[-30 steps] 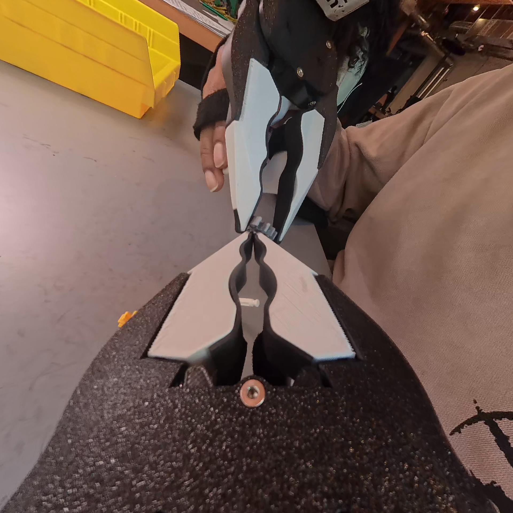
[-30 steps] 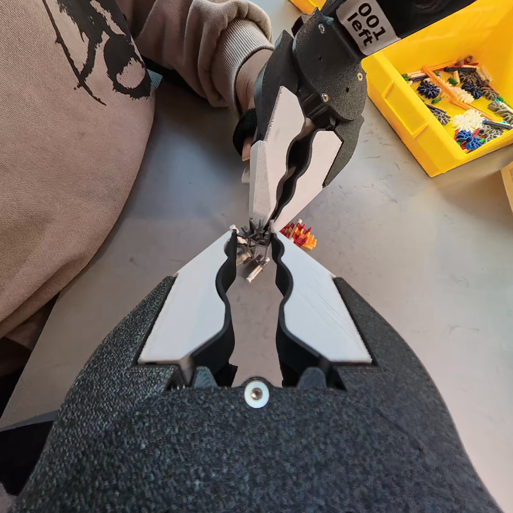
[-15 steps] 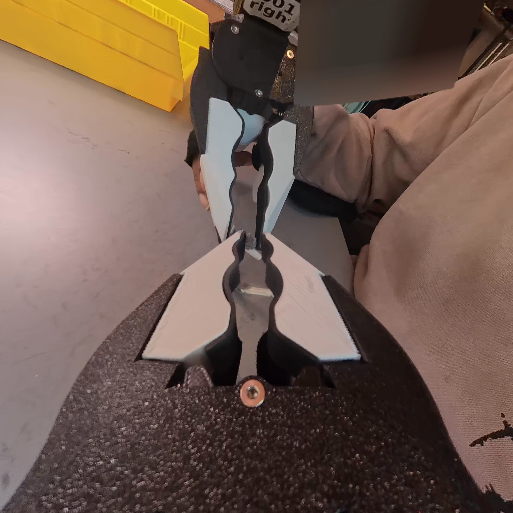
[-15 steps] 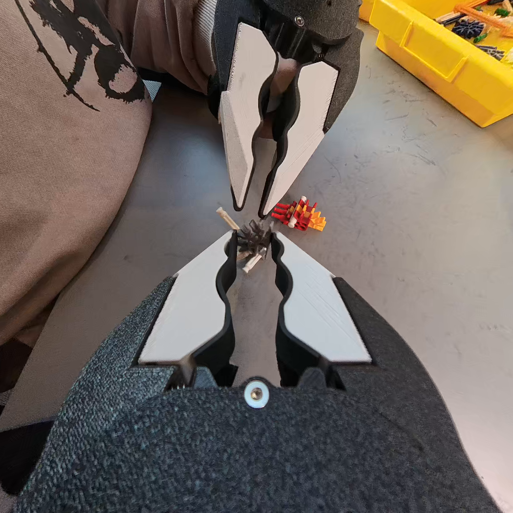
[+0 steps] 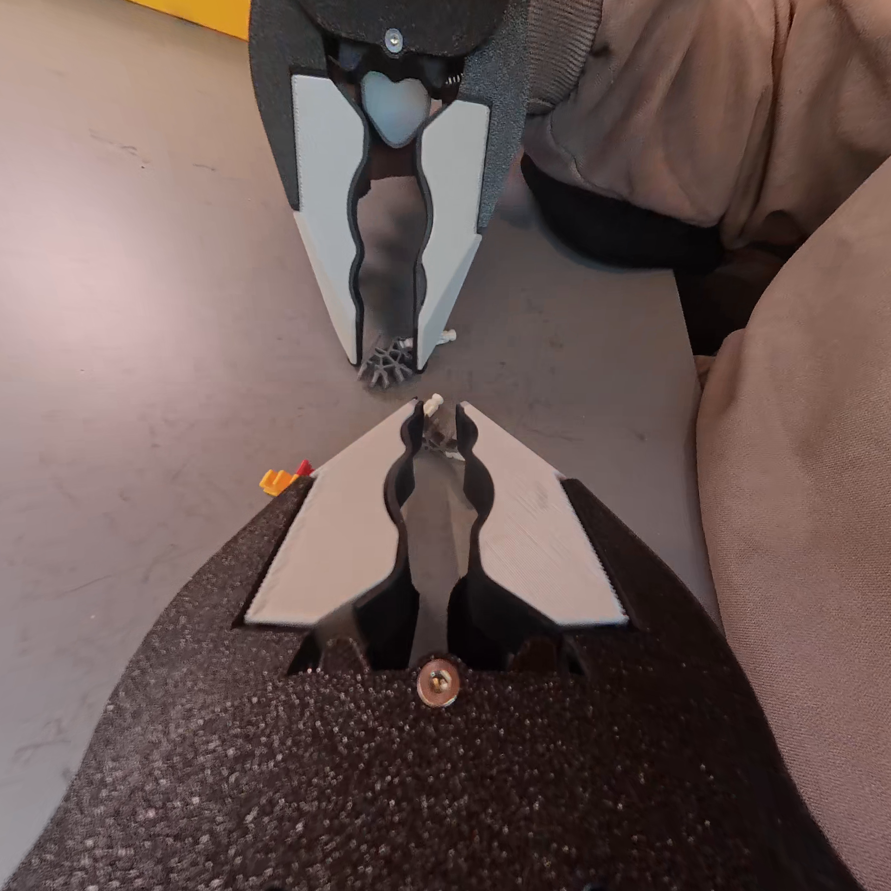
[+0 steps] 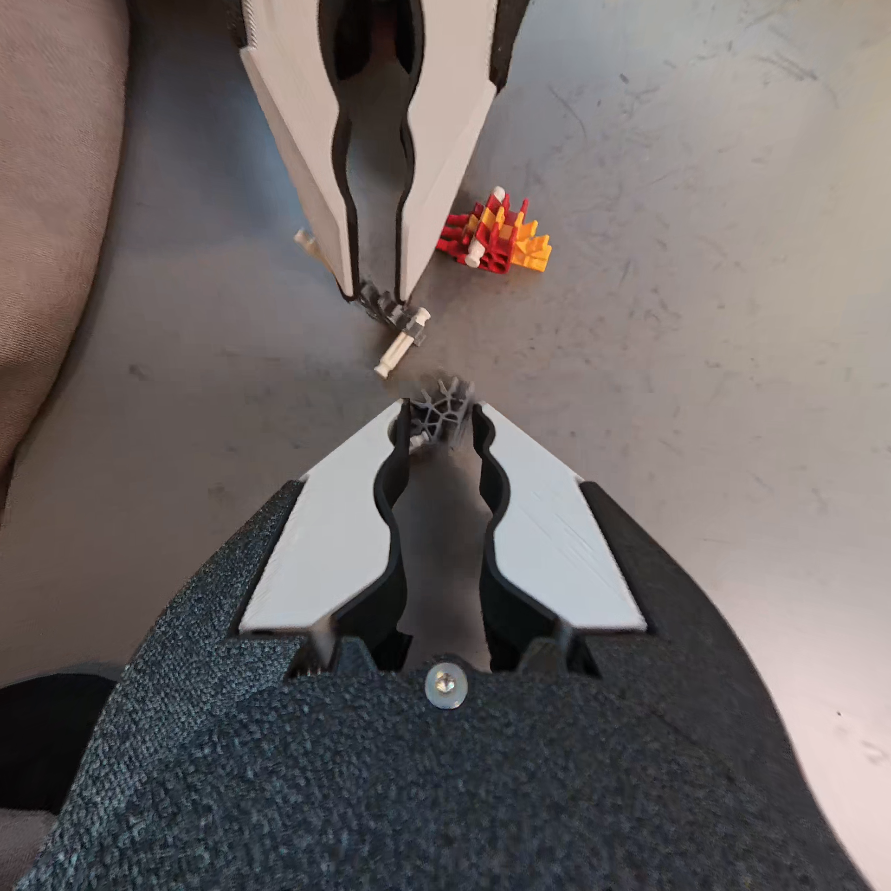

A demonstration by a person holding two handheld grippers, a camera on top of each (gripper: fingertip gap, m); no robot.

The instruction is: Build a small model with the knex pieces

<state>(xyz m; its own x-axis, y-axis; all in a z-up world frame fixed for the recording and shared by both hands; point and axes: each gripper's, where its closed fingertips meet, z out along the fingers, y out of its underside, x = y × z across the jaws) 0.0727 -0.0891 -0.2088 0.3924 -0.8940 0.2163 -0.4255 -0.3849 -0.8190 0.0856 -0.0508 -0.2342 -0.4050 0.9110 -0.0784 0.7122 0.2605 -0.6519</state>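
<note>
Grey connector (image 6: 436, 420) in right gripper (image 6: 439, 406), seemingly

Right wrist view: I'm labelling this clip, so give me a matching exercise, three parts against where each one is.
1 grey snowflake connector
2 white rod with grey clips
3 red and orange cluster

a lying free on the table
b gripped by the left tool
c gripped by the right tool

Pairs: 1-c, 2-b, 3-a.

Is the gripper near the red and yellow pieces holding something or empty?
Holding something. The left hand-held gripper pinches a grey connector with a white rod between its fingertips, beside the red and yellow pieces.
</note>
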